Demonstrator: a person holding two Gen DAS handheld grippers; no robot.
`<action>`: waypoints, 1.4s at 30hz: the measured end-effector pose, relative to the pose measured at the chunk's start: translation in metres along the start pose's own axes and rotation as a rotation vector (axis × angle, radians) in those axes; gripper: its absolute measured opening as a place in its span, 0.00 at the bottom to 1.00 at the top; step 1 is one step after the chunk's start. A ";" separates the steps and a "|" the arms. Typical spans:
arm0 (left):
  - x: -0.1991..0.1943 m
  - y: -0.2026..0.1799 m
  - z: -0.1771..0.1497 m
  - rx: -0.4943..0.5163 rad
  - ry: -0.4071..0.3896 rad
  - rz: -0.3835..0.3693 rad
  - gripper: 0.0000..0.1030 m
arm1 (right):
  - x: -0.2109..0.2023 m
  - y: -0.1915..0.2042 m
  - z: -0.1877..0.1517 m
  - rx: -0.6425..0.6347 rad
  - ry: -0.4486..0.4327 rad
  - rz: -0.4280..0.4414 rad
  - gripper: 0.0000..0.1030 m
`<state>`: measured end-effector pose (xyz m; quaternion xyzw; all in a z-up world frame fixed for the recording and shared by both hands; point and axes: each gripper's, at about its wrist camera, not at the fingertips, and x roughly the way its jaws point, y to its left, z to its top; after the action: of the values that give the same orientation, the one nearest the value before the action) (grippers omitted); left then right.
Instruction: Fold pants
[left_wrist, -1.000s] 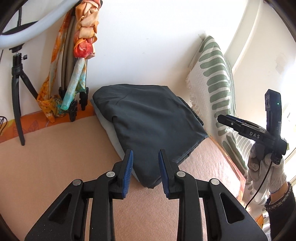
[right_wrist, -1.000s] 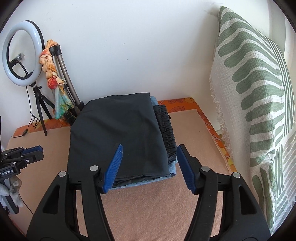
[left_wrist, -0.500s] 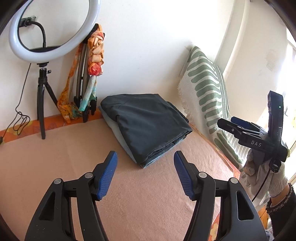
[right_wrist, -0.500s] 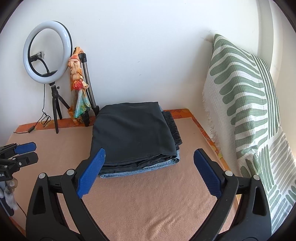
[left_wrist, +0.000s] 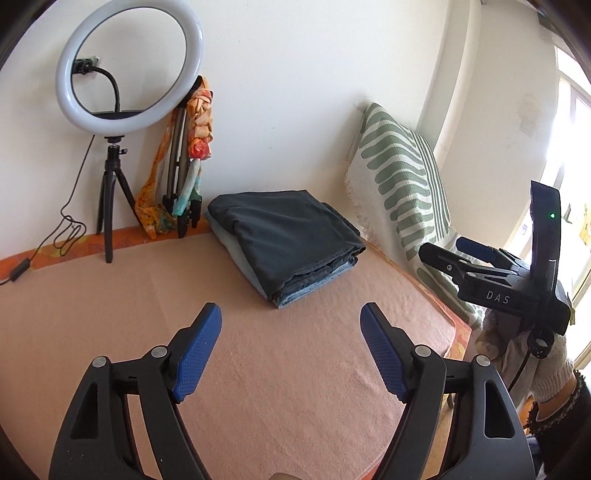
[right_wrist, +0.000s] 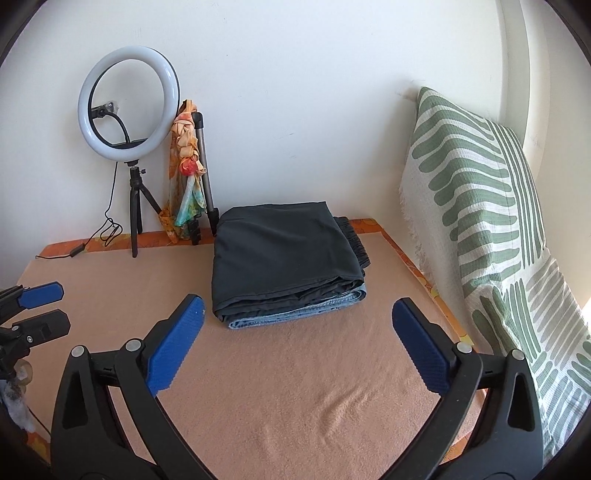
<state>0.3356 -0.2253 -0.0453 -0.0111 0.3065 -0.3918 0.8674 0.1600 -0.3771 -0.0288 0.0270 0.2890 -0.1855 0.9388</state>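
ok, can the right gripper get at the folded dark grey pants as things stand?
Probably yes: the right gripper is open, facing the folded dark grey pants, with only bare peach blanket between.

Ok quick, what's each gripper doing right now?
Left gripper: open, holding nothing.
Right gripper: open, holding nothing, short of the folded pants.
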 end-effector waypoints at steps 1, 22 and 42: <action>-0.002 0.000 -0.002 0.000 -0.005 0.002 0.75 | -0.002 0.002 -0.003 0.003 -0.004 0.000 1.00; -0.010 -0.014 -0.030 0.074 -0.047 0.109 0.99 | -0.012 0.001 -0.035 0.080 -0.008 -0.015 1.00; -0.003 -0.005 -0.034 0.035 -0.010 0.120 0.99 | -0.004 0.003 -0.037 0.090 -0.006 -0.019 1.00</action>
<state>0.3121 -0.2193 -0.0701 0.0205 0.2954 -0.3442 0.8910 0.1381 -0.3675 -0.0576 0.0659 0.2776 -0.2075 0.9357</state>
